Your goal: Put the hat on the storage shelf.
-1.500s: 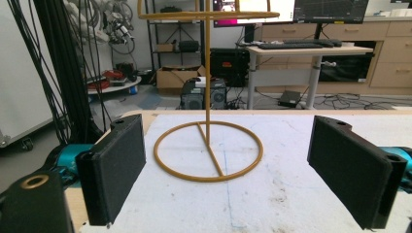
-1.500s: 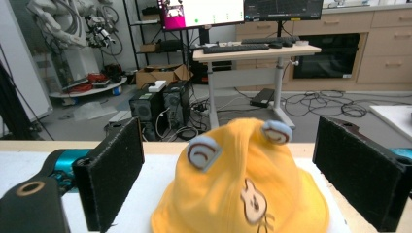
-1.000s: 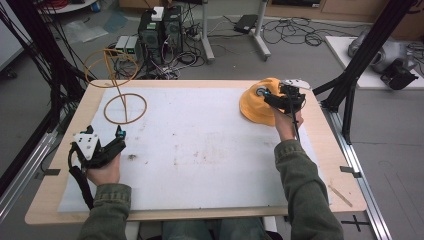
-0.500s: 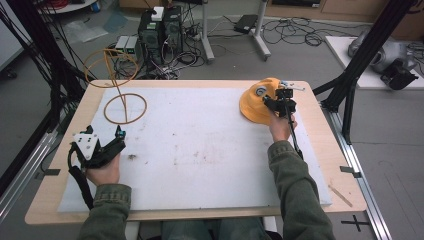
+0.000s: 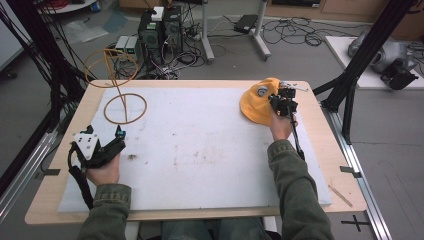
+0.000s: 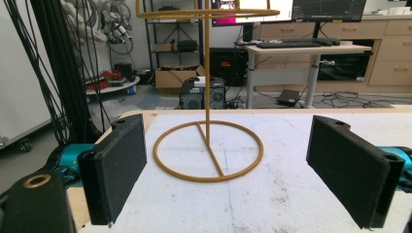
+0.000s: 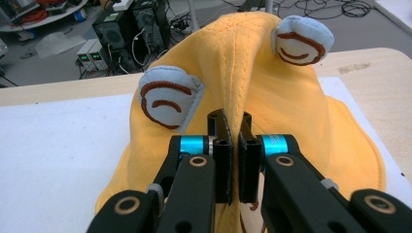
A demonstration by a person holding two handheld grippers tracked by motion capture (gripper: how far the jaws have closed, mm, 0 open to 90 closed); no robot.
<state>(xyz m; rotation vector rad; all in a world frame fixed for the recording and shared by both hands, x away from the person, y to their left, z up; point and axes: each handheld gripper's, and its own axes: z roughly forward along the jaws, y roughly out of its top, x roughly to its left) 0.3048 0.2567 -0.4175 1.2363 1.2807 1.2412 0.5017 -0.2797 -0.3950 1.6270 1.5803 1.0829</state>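
A yellow cloth hat (image 5: 257,102) with two pale blue ears lies at the far right of the white mat (image 5: 200,150). My right gripper (image 5: 281,101) has just been closing, and its jaws now pinch a fold of the yellow hat (image 7: 291,97); the right gripper (image 7: 235,145) shows the fabric ridge squeezed between the pads. A thin brass-coloured wire stand (image 5: 120,95) with a ring base rises at the far left. My left gripper (image 5: 112,140) rests open near the left edge, facing the stand (image 6: 209,145), nothing between its pads.
Black frame posts (image 5: 360,60) flank the table's right side, cables and computer boxes (image 5: 160,30) sit on the floor behind. A wooden stick (image 5: 342,196) lies on the table's bare right edge. The mat's middle is open room.
My right gripper's jaws have closed on a fold of the hat, bunching the fabric up. The right hand shifted slightly left. The left hand has stayed put.
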